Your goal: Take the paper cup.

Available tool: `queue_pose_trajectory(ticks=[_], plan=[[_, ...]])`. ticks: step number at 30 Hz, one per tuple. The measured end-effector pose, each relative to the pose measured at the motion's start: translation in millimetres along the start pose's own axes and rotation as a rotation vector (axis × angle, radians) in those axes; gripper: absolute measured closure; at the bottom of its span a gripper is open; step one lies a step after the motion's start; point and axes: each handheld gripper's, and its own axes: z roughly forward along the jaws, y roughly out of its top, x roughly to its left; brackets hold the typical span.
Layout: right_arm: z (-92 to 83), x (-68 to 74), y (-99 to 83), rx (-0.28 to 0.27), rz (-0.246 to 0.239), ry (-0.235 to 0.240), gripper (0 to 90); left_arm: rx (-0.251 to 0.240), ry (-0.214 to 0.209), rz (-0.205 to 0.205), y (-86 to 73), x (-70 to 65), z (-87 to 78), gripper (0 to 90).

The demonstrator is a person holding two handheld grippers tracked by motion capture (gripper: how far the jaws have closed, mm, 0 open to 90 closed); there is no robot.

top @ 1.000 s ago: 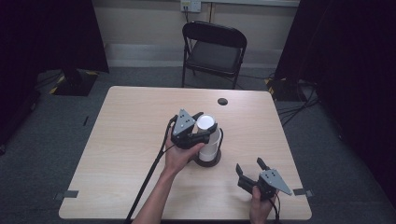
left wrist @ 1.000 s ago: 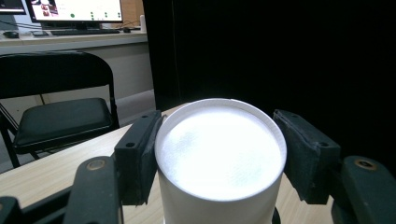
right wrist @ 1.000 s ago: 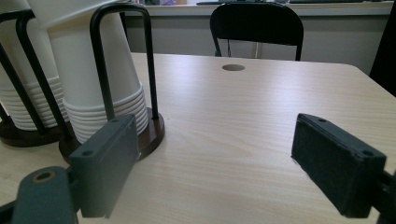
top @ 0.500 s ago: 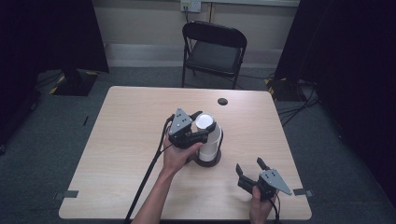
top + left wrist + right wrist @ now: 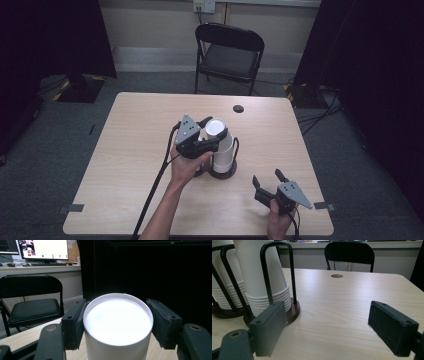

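While clamped: fingers point(image 5: 72, 325) around cup point(image 5: 117, 322).

The left gripper point(image 5: 117, 322) holds a white paper cup point(image 5: 118, 326) between its two black jaws, and both pads press on the sides of the cup just under its closed top. Under the cup lies the light wooden desk point(image 5: 22, 336). Behind the desk, at the left, stands a black folding chair point(image 5: 31, 303). Farther back, a lit monitor point(image 5: 46, 249) stands on a counter point(image 5: 37, 267).
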Motion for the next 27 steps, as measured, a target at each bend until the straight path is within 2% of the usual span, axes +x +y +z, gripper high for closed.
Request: queue_pose_trajectory(ticks=[8, 14, 17, 18, 27], plan=[[0.1, 0.0, 0.0, 0.000, -0.004, 0.000, 14.0, -0.011, -0.004, -0.011, 2.2, -4.6, -9.1, 35.2], [0.4, 0.2, 0.1, 0.003, -0.008, -0.001, 14.0, -0.006, -0.004, -0.016, -2.4, -5.8, -18.7, 35.2], [0.8, 0.4, 0.3, 0.008, -0.011, -0.001, 14.0, -0.015, 0.002, -0.039, -4.1, -6.4, -24.3, 35.2], [0.9, 0.4, 0.4, 0.009, -0.010, -0.001, 14.0, -0.028, -0.006, -0.058, -4.4, -7.2, -27.9, 35.2], [0.8, 1.2, 0.3, 0.008, -0.018, -0.002, 14.0, -0.027, -0.002, -0.073, -9.7, -8.3, -41.1, 35.2]])
